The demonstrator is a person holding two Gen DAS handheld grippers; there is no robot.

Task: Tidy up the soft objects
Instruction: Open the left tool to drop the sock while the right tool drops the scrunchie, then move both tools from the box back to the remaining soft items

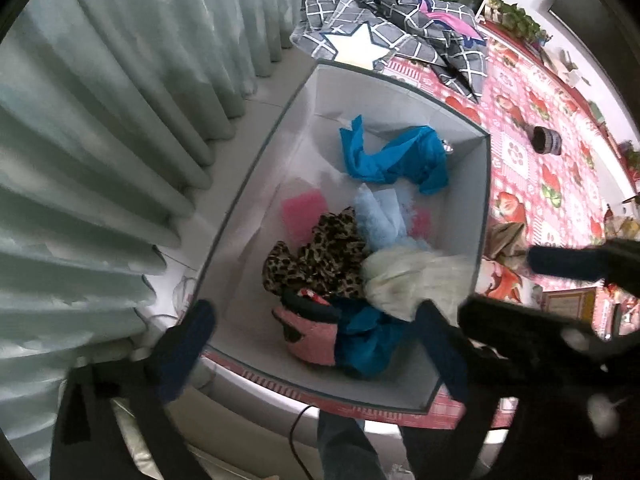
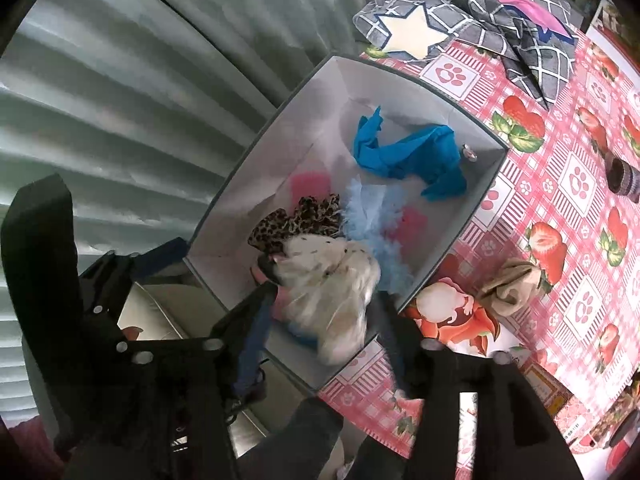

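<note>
- The grey storage box (image 1: 400,92) stood on the desk (image 1: 516,152), at its edge beside the pale curtain (image 1: 100,120).
- The left hand-held gripper (image 1: 316,352) hovered over the near end of the box with its fingers (image 1: 188,344) spread wide apart and nothing between them.
- The right hand-held gripper (image 2: 324,316) was above the same end of the box; the cream fluffy item (image 2: 336,300) sat between its two fingers (image 2: 256,320), but motion blur made it impossible to tell whether they were clamped on it or just parted around it.
- In the left wrist view that cream fluffy item (image 1: 408,276) lay at the near right side of the box, on top of the other cloths.
- Next to it lay a leopard-print cloth (image 1: 316,256), a light blue cloth (image 1: 380,216) and a pink item (image 1: 312,332).
- A bright blue cloth (image 1: 396,156) lay apart at the far end of the box.
- A beige bundle (image 2: 512,284) rested on the desk just outside the box.
- A grey checked blanket (image 1: 400,20) with a white star lay beyond the box.
</note>
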